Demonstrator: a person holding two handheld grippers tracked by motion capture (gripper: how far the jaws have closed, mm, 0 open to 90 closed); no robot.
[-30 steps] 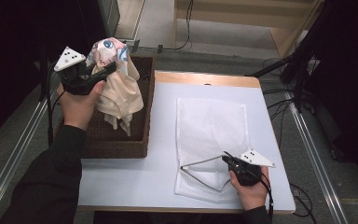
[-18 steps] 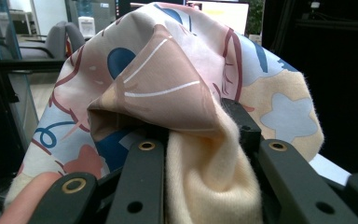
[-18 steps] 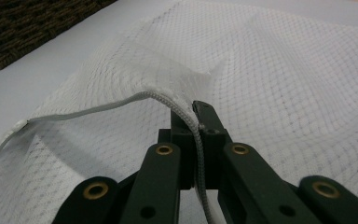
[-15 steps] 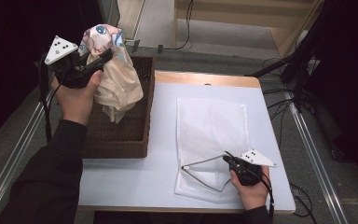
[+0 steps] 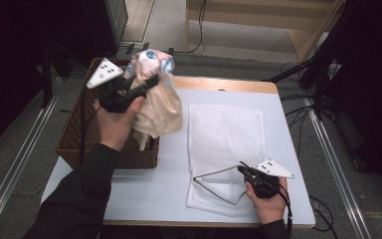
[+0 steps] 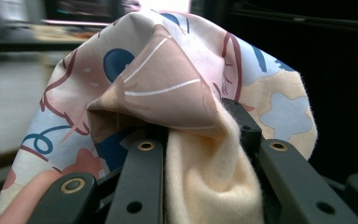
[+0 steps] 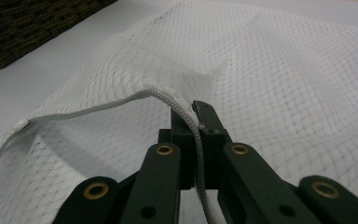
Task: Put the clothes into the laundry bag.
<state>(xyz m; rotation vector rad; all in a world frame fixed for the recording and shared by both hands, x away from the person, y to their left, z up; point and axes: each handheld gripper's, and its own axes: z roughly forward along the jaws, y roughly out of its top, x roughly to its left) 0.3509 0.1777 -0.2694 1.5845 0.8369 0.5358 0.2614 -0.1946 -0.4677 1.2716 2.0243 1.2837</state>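
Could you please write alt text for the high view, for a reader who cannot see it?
The left gripper holds a patterned cloth lifted above a wicker basket, while the right gripper pinches open the edge of a white mesh bag lying on the white table.

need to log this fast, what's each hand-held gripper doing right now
Left hand-held gripper: closed on the printed garment, lifted over the wicker basket.
Right hand-held gripper: closed on the zipper edge of the mesh laundry bag.
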